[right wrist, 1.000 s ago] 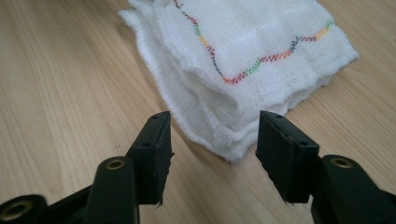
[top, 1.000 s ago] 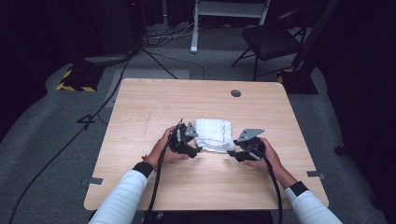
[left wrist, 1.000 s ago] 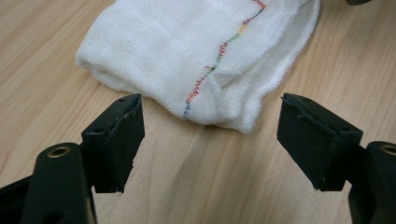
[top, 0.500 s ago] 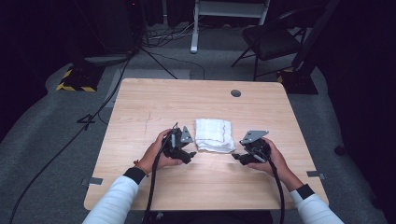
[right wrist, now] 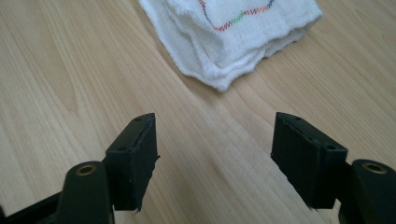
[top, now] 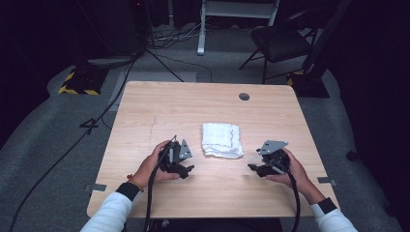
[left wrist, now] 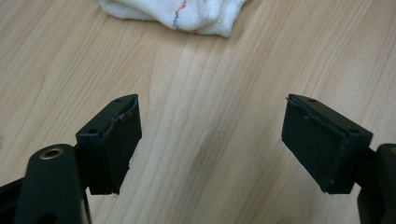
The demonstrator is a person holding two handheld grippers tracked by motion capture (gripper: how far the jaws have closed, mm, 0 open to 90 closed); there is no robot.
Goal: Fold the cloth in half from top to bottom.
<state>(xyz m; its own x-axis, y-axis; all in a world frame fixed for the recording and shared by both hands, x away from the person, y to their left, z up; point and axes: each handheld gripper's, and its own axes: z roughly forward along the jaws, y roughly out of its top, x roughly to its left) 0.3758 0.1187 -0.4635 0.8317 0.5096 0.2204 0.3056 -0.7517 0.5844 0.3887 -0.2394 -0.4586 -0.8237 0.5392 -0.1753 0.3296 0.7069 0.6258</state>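
Two grippers flanked a folded white cloth [top: 222, 140] on a wooden table [top: 159, 106], neither touching it. The cloth lay near the table's middle, a little toward the near edge, with the left gripper [top: 180, 164] to one side and the right gripper [top: 255, 167] to the other, both closer to the near edge than the cloth. Bare wood showed between each gripper and the cloth. The left gripper's jaws stood wide with nothing between them, as its own view showed [left wrist: 210, 135]; the right gripper's jaws [right wrist: 215, 154], which had just been opening, also stood wide and empty.

The cloth [right wrist: 233, 32] looked like soft, light terry, folded into several layers, with a line of coloured stitching [right wrist: 233, 21] across its top. It would likely sag and unfold if lifted by one layer alone; the stacked corner nearest the right gripper seemed the best place to pinch, taking all layers at once. It seemed neither fragile nor slippery.

The table was pale, smooth wood with a round grommet [top: 244, 96] near its far edge. Beyond it the room was dark: grey carpet [top: 53, 140], a chair [top: 280, 43], cables [top: 179, 36] and a yellow-and-black striped base [top: 77, 87].
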